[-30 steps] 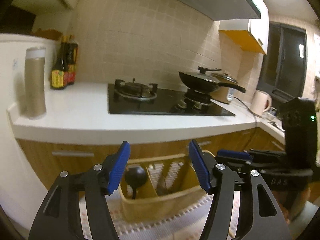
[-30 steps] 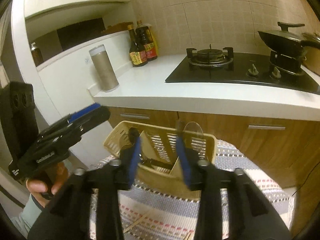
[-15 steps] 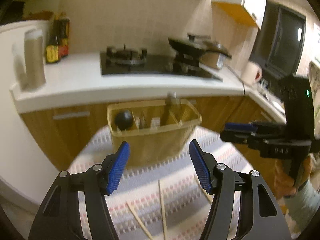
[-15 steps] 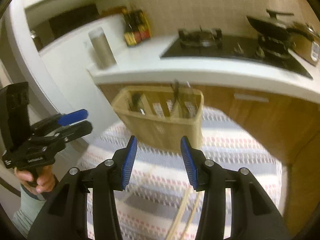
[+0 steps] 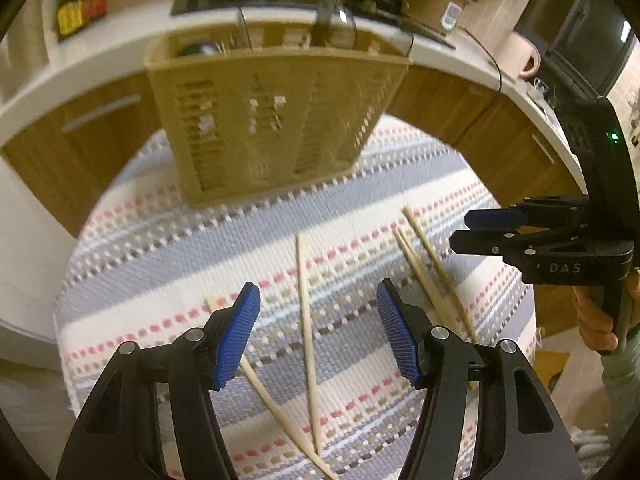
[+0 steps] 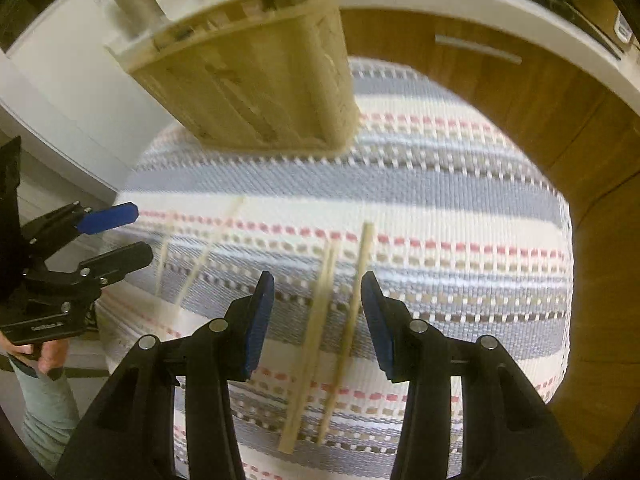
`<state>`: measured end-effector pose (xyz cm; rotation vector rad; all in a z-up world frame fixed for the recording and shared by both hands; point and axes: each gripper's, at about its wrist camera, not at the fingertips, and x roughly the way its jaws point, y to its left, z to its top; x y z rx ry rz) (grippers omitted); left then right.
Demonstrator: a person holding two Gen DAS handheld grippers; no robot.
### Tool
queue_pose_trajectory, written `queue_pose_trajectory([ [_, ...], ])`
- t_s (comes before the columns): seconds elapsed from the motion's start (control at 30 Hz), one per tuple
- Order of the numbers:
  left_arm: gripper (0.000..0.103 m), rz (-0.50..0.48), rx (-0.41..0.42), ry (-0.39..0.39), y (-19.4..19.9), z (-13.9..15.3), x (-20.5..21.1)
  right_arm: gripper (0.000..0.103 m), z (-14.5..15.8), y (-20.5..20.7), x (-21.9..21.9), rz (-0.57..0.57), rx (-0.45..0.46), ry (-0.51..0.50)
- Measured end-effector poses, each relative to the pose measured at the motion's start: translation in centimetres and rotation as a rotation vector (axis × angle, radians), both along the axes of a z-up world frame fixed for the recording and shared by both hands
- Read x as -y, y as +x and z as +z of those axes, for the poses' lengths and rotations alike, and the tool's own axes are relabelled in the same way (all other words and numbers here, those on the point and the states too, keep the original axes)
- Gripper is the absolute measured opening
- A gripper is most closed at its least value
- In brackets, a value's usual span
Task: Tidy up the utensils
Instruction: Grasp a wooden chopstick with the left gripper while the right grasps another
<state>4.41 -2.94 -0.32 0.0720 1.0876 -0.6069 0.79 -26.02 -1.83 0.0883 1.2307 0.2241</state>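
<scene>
A beige slotted utensil basket (image 5: 272, 120) stands at the far side of a round table with a striped cloth (image 5: 160, 248); it also shows in the right wrist view (image 6: 256, 88). Several wooden chopsticks lie loose on the cloth. One chopstick (image 5: 306, 320) lies between the fingers of my left gripper (image 5: 318, 336), which is open and empty above it. A pair of chopsticks (image 6: 332, 320) lies between the fingers of my right gripper (image 6: 318, 320), also open and empty. The right gripper shows at the right of the left wrist view (image 5: 492, 228).
Utensils stand in the basket, among them a dark ladle (image 5: 200, 48). Behind the table runs a white kitchen counter (image 5: 460, 60) with wooden cabinets (image 6: 500, 80), a stove, a pan and sauce bottles (image 5: 80, 8). A steel canister (image 6: 128, 4) stands on the counter.
Both grippers have tilted down from the counter and basket towards the tabletop, so the loose chopsticks now lie between their fingers. Both stayed open.
</scene>
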Motion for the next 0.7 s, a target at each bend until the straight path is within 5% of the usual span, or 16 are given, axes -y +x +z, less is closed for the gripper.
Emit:
queue_pose_trajectory([
  [0.33,0.046,-0.020,-0.070,0.062,1.2,-3.3,1.5,0.023,-3.6,1.6,0.8,-0.020,-0.080,-0.048],
  [0.7,0.034,-0.031,-0.095,0.178,3.0,-5.6,3.5,0.018,-5.1,2.8,-0.1,-0.016,-0.125,-0.081],
])
